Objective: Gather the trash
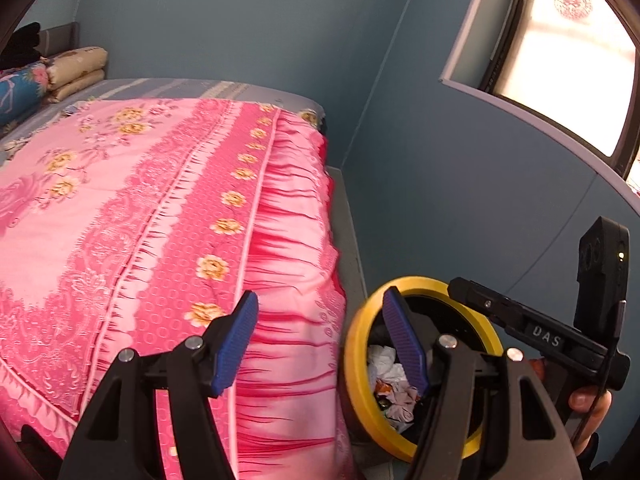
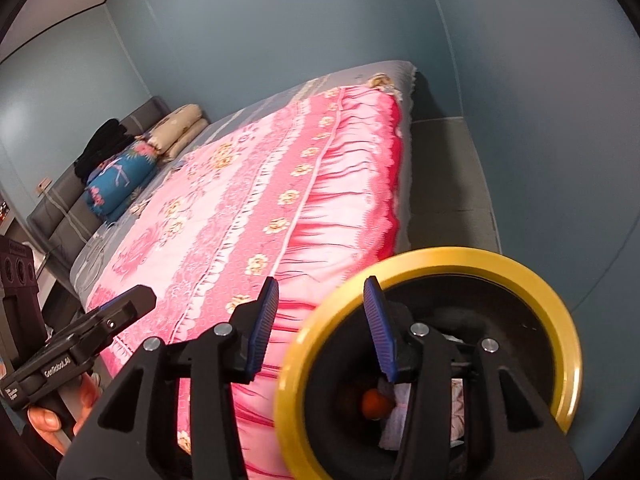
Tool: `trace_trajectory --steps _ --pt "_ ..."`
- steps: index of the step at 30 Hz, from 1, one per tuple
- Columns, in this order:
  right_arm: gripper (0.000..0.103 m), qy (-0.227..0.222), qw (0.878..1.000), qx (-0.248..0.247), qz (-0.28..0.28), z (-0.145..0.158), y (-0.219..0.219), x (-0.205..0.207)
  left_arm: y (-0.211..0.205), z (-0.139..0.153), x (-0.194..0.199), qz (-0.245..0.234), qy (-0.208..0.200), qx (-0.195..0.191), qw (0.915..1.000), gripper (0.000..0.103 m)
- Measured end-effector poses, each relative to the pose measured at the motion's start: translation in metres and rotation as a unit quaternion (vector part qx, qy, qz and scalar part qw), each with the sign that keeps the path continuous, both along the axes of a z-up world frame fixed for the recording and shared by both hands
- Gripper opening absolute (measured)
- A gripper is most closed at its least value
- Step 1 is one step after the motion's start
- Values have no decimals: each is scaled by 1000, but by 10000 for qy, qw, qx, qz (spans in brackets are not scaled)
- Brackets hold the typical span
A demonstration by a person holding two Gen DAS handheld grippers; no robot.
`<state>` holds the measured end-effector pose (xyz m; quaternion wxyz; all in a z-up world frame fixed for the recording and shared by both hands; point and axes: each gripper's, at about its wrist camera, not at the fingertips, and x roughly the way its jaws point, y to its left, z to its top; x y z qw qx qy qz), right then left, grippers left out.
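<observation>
left gripper (image 1: 324,344): jaws apart, empty | right gripper (image 2: 320,328): jaws apart, empty | round yellow-rimmed black trash bin (image 2: 560,320): crumpled paper (image 1: 384,364), possibly orange fruit (image 2: 376,402) | beside pink floral bedspread (image 1: 140,200)

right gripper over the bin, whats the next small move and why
Probably draw the right gripper back from the yellow-rimmed bin and look for more trash. Its jaws stand apart with nothing between them, while crumpled paper and an orange piece already lie inside. The left gripper is empty too, and no litter shows on the pink bedspread.
</observation>
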<state>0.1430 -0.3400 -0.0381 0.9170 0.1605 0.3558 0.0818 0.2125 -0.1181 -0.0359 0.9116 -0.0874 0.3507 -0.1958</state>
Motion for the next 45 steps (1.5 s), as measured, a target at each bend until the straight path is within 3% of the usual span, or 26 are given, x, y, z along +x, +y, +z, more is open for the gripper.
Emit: trace_trajectory --steps 14,30,38,40,45 --pt "46 -194 9980 -126 596 22 54 0 61 11 -28 629 -156 -18 9979 62" --pt "52 -301 9913 -210 1263 38 116 -10 126 22 -76 1428 -391 85 9889 62" --pt "57 -398 9880 -242 1474 42 143 -18 148 29 -101 1704 -598 6 9836 71" --pt "64 -480 9882 -218 1441 44 147 -22 149 31 -108 1754 -705 41 9820 73" --pt "71 -656 9876 -238 1405 46 151 -30 150 36 -124 1845 -981 107 9779 78"
